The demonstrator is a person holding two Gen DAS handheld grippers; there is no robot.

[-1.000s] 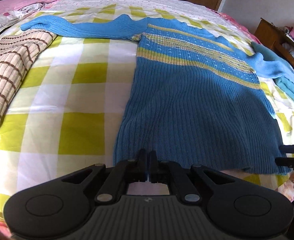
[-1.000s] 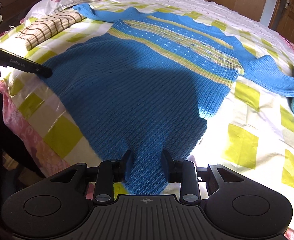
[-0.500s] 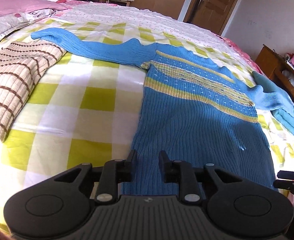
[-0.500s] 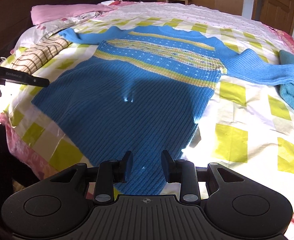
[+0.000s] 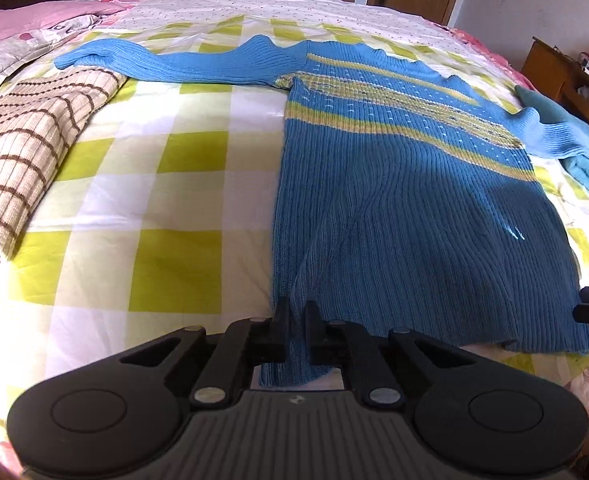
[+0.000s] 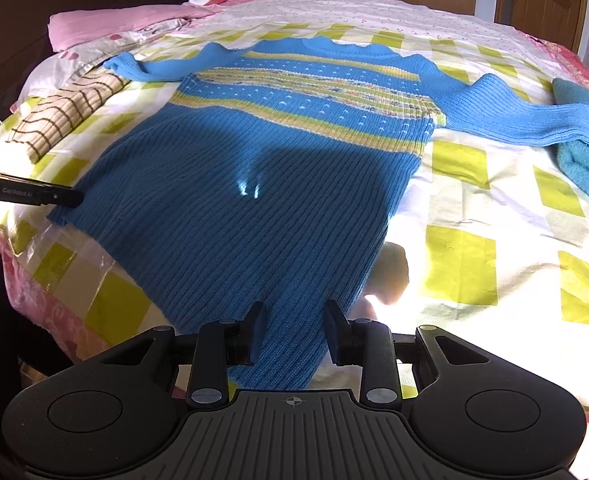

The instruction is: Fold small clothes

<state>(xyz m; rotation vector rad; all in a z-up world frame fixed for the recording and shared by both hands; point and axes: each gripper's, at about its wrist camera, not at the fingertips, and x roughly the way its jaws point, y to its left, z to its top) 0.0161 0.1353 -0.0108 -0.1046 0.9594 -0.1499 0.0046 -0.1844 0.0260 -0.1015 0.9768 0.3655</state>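
Observation:
A blue ribbed sweater [image 5: 394,200] with yellow stripes lies flat on the bed, sleeves spread out to both sides. My left gripper [image 5: 297,312] is shut on the sweater's near left hem corner. In the right wrist view the sweater [image 6: 262,184] fills the middle. My right gripper [image 6: 294,322] is open, its jaws on either side of the near right hem corner, with the knit lying between them. The left gripper's finger [image 6: 30,194] shows at the left edge of that view.
The bed has a yellow and white checked cover [image 5: 146,208]. A folded beige garment with brown stripes [image 5: 26,136] lies to the left. A folded teal garment [image 6: 582,140] lies to the right under the sleeve end. Pink pillows [image 6: 114,24] are at the headboard.
My left gripper opened around the hem corner, then shut on it. My right gripper stayed open at the other corner. Both views have tilted up a little.

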